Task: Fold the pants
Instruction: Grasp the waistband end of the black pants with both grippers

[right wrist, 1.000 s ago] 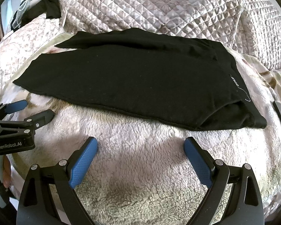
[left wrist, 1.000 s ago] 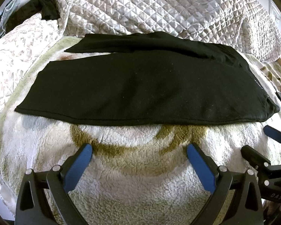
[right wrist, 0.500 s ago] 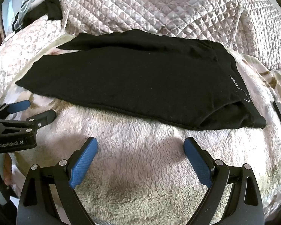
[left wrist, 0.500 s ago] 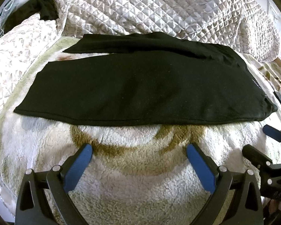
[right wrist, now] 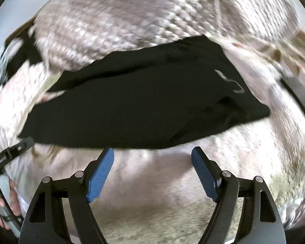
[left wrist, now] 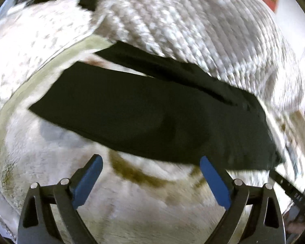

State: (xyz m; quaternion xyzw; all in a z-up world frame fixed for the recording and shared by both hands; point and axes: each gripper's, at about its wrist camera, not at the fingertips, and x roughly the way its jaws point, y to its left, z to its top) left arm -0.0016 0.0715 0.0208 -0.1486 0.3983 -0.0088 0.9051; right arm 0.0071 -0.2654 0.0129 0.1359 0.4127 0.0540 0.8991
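Observation:
Black pants (left wrist: 152, 118) lie flat and folded lengthwise on a fluffy white blanket (left wrist: 144, 207), legs to the left, waist to the right. In the right wrist view the same pants (right wrist: 144, 105) show a small white logo near the waist. My left gripper (left wrist: 151, 166) is open just in front of the pants' near edge, its right pad at the hem, nothing between its fingers. My right gripper (right wrist: 152, 154) hangs at the near edge too; its jaws are closing with nothing between them. Both views are motion-blurred.
A quilted beige bedspread (left wrist: 193, 24) is heaped behind the pants. Another dark garment (right wrist: 20, 52) lies at the far left. The other gripper's tip (right wrist: 14, 148) and a hand (right wrist: 2, 207) show at the left edge of the right wrist view.
Both grippers have moved closer to the pants' near edge and rolled, tilting both views. The right gripper's blue pads stand closer together than before.

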